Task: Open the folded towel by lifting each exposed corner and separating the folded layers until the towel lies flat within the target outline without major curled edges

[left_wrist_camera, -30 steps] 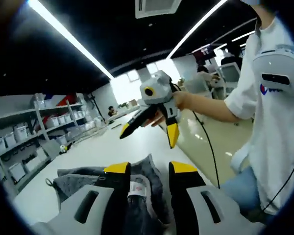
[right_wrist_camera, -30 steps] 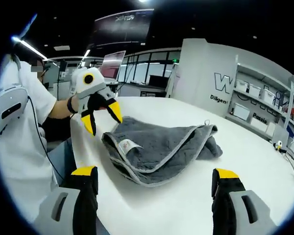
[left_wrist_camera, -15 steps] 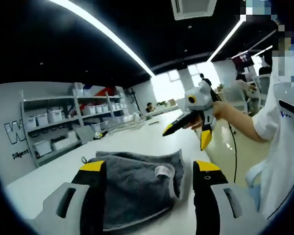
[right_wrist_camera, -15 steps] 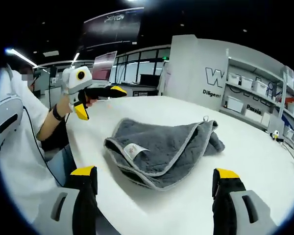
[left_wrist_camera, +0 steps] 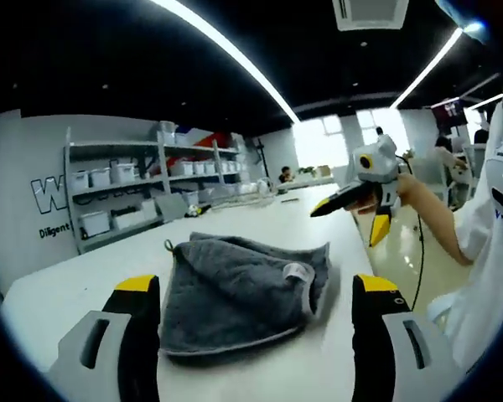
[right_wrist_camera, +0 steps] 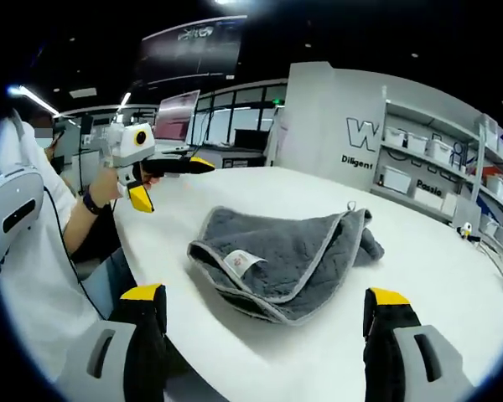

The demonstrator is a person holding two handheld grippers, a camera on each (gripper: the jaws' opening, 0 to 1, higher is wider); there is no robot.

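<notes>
A grey folded towel (left_wrist_camera: 235, 293) (right_wrist_camera: 289, 251) with a pale hem lies on the white table (left_wrist_camera: 59, 289) (right_wrist_camera: 440, 280). Its white label (left_wrist_camera: 296, 270) (right_wrist_camera: 245, 262) faces up near one folded corner, and a small hanging loop (left_wrist_camera: 168, 245) (right_wrist_camera: 350, 205) sticks out at another. In the left gripper view my left gripper (left_wrist_camera: 256, 285) is open, short of the towel's near edge and touching nothing. In the right gripper view my right gripper (right_wrist_camera: 265, 295) is open too, clear of the towel. Each gripper appears in the other's view, held in the air beside the table: left gripper (right_wrist_camera: 174, 186), right gripper (left_wrist_camera: 350, 222).
Shelves with white bins (left_wrist_camera: 126, 180) (right_wrist_camera: 440, 172) line the wall beyond the table. The person in a white shirt (right_wrist_camera: 17, 251) stands at the table's edge beside the towel. A cable (left_wrist_camera: 419, 260) hangs from the right gripper.
My left gripper's jaws have spread wider and it has drawn back from the towel toward the table's edge. The right gripper stays open. The towel lies as before.
</notes>
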